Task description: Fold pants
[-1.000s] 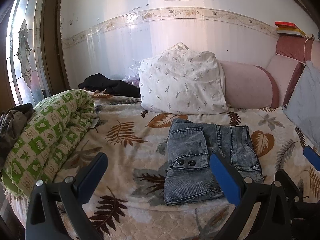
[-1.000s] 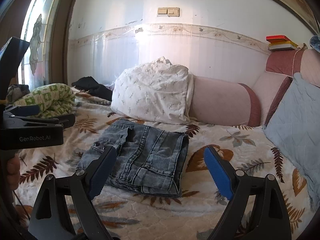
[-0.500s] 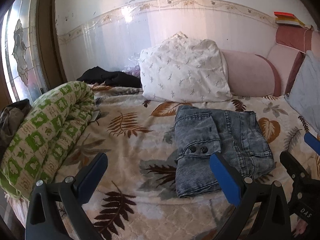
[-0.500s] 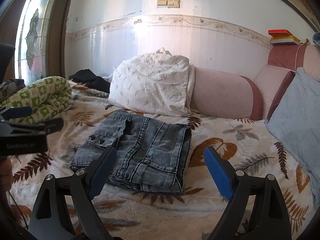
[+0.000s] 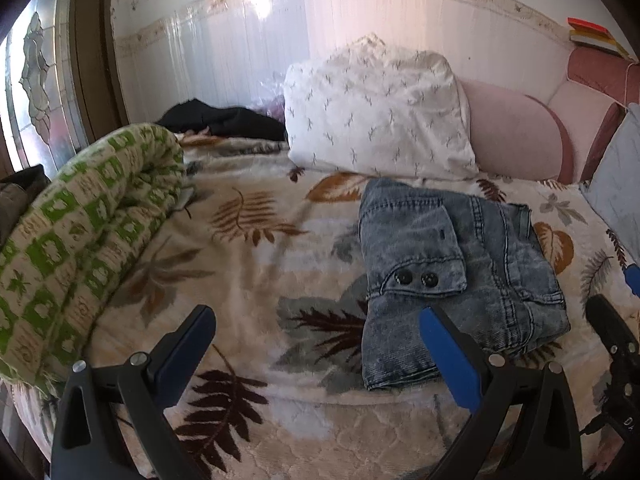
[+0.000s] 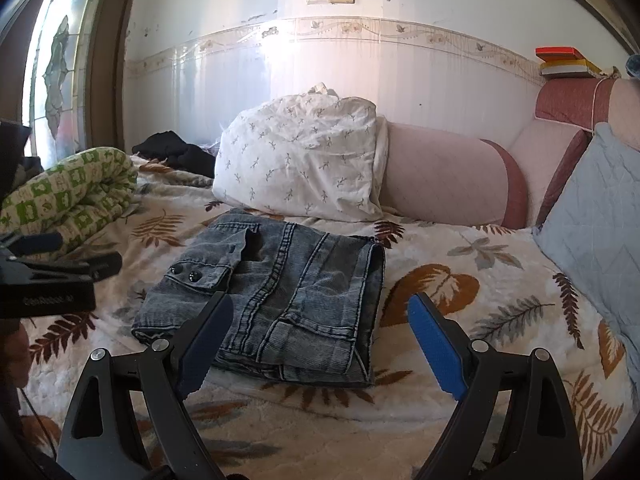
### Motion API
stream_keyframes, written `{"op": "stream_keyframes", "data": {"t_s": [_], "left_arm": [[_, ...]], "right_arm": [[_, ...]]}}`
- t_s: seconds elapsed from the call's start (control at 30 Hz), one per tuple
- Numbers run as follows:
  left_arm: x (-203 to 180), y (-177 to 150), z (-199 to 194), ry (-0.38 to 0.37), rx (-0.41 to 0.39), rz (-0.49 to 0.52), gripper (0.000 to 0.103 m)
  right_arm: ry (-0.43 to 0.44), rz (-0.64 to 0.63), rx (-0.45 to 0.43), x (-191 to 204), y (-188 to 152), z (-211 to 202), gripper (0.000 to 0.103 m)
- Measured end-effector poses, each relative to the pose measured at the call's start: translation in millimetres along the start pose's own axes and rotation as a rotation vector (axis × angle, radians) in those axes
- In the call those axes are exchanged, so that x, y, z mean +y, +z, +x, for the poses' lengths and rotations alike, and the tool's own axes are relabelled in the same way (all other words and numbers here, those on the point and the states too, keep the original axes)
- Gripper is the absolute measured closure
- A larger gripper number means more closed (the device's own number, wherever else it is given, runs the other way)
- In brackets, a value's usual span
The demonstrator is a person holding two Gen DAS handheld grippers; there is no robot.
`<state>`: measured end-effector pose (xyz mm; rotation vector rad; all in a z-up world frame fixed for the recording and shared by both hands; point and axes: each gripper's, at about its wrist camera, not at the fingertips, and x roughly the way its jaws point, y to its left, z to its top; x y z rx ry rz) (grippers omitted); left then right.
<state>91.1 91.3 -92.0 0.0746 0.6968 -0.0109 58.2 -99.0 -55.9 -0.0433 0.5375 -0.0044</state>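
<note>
Lying folded on the leaf-print blanket (image 6: 460, 280) before the white pillow (image 6: 304, 160), the pants (image 6: 280, 296) look nearly done; both the left gripper (image 5: 316, 344) and right gripper (image 6: 320, 328) hover wide and empty; any tidying wants low, even pinches at the near edge.

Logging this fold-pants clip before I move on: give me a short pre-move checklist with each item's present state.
1. Pants folded into a compact stack on the bedspread: ok.
2. Left gripper open and holding nothing: ok.
3. Right gripper open and holding nothing: ok.
4. Neither gripper touching the pants: ok.
5. Pants apart from the white pillow behind them: ok.
6. Layers underneath lying flat and even: cannot tell.
</note>
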Motion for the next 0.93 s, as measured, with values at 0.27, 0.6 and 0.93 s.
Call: {"op": "stream_keyframes", "data": {"t_s": [0.27,0.6,0.93], "left_arm": [[-6.0,-8.2,18.8,-0.03,0.101,0.0,0.0],[7.0,-12.9,11.9,0.025,0.105,0.02,0.0],[17.8,-25.1,8.3,-0.013,0.098,-0.003,0.0]], "right_arm": [[0.021,0.001,0.009,2.4,5.0,11.3,0.014],[0.063,0.064,0.074,4.4,9.7,36.1,0.014],[0.069,0.058,0.128,11.4,-0.6,23.8,0.014]]}}
